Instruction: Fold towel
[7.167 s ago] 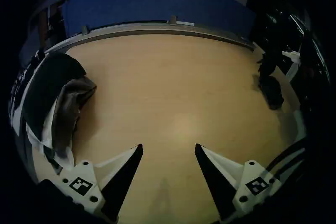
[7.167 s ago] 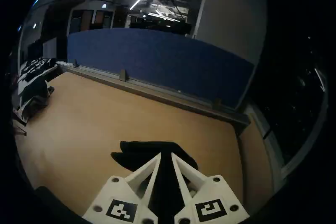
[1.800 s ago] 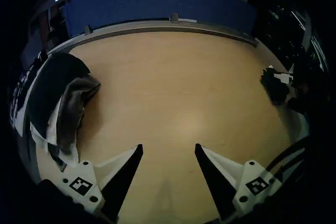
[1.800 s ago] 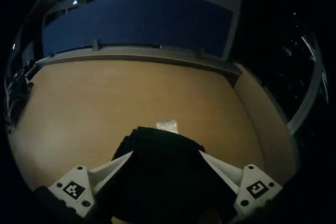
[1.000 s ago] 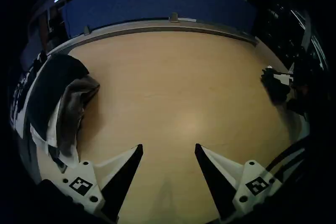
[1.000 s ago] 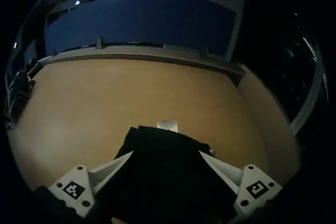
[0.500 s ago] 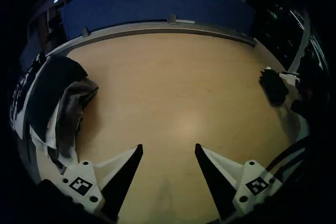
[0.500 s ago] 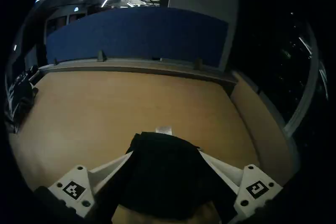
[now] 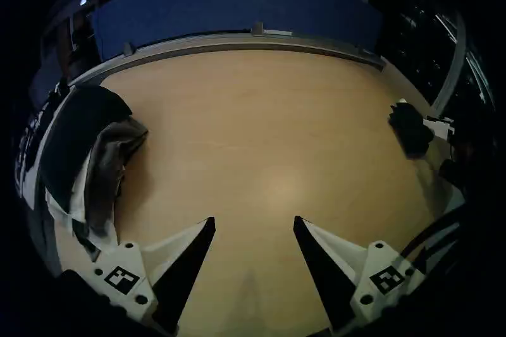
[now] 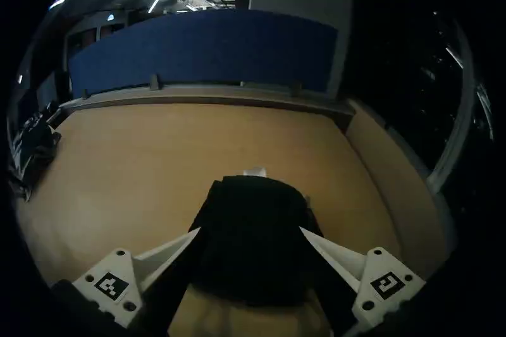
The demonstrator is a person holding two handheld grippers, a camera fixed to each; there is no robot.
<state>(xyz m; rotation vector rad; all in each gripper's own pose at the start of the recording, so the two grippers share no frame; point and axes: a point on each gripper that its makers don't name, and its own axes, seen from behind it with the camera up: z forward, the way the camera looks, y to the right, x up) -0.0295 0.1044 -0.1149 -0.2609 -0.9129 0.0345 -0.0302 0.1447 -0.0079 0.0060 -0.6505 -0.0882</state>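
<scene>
A black towel (image 10: 256, 210) lies bunched and folded on the wooden table (image 10: 139, 160), with a white tag (image 10: 254, 171) at its far edge. My right gripper (image 10: 250, 231) stands open, its fingers wide apart on either side of the towel. In the left gripper view the same black towel (image 9: 411, 129) is at the table's far right, and a white part of the right gripper (image 9: 441, 124) is just beyond it. My left gripper (image 9: 253, 223) is open above bare wood and holds nothing.
A heap of dark, grey and white cloths (image 9: 95, 153) lies along the table's left edge, also seen as a heap of cloths (image 10: 31, 141) in the right gripper view. A blue partition (image 9: 240, 2) runs along the table's far edge.
The right gripper, shut on the black towel 7.2 s ago, now stands open around it. Over the last second the towel has bunched narrower between the fingers. The left gripper has stayed put.
</scene>
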